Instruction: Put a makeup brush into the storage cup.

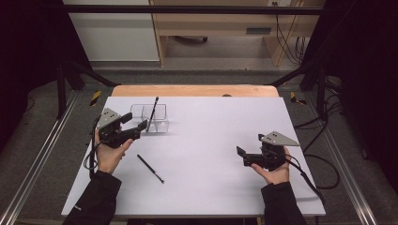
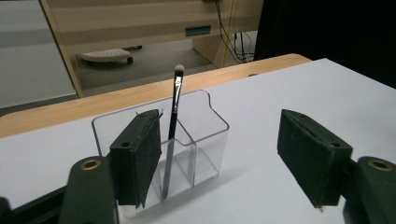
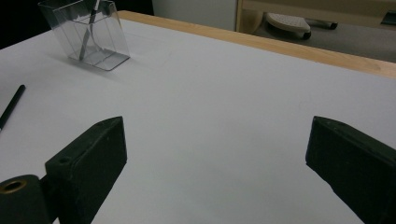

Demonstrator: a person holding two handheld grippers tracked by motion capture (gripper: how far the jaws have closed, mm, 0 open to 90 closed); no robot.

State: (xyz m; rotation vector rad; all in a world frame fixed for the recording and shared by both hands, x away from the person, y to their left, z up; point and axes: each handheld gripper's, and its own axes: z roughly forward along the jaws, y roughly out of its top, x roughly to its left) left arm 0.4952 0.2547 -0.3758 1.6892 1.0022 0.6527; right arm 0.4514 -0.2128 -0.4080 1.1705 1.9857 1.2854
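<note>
My left gripper (image 1: 133, 126) hangs just beside the clear organizer (image 1: 159, 123), fingers (image 2: 136, 156) spread with nothing between them; one brush (image 2: 173, 130) stands upright in a compartment, so I judge one drop-off is done and the fetch of the next piece is due. The second brush (image 1: 150, 168) lies flat on the white worktop (image 1: 211, 187), near that hand and apart from the box. Next I'd swing down, straddle its thin shaft and pinch square; my right gripper (image 1: 243, 157) idles well apart, fingers (image 3: 88, 163) spread, empty.
</note>
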